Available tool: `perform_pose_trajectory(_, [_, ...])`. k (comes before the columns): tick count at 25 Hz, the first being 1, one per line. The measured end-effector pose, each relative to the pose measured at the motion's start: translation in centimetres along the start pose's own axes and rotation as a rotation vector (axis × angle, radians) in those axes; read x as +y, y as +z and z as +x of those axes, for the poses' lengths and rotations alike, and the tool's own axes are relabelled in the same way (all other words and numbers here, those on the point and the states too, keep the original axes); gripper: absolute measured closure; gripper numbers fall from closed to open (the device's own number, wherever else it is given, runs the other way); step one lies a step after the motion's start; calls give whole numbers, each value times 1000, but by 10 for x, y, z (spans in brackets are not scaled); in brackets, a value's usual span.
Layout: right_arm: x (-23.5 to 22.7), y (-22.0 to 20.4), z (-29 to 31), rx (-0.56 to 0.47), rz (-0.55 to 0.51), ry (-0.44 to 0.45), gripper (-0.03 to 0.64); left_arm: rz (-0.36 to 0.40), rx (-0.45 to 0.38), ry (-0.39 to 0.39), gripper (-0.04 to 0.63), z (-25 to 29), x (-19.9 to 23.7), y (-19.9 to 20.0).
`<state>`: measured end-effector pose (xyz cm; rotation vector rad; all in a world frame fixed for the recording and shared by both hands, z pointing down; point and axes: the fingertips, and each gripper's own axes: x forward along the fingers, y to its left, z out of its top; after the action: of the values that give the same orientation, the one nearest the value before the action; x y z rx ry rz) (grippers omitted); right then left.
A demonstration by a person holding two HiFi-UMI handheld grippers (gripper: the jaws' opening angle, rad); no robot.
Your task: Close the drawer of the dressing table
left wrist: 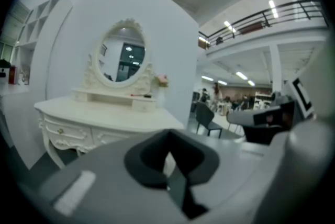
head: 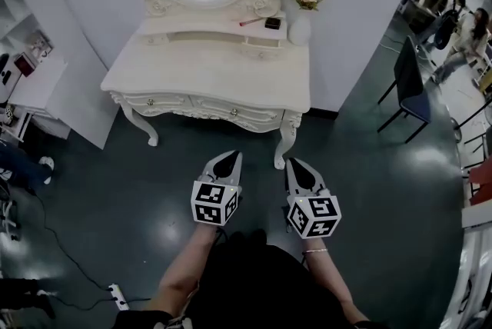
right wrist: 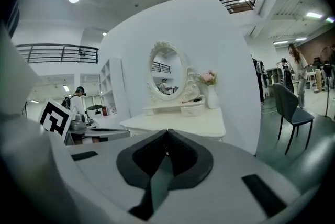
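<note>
Since the drawer [head: 264, 52] lies ahead-right on the table [head: 154, 74], our right tool [head: 294, 163] is nearer than our left tool [head: 233, 157]; both are pinched together, empty.

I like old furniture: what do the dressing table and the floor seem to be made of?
The dressing table looks like carved wood or a moulded imitation, going by its scrolled front and curved legs. It is painted cream, and the paint hides any grain. The floor seems to be a poured coating or polished concrete, dark and glossy: bright spots of reflected light show on it.
</note>
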<state>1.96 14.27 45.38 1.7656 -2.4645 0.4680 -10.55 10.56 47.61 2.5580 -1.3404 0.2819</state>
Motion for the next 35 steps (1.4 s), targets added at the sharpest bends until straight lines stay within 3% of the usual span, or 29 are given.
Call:
perform_pose_trajectory(16, [-23, -3, -7, -7, 10, -7, 612, 22, 17, 43, 586, 12, -13, -3])
perform_pose_trajectory(23, [-34, 1, -10, -12, 21, -18, 612, 24, 14, 48, 511, 23, -15, 5])
perform_pose_trajectory(35, [-52, 7, 2, -20, 13, -43, 612, 34, -7, 60, 491, 50, -4, 20])
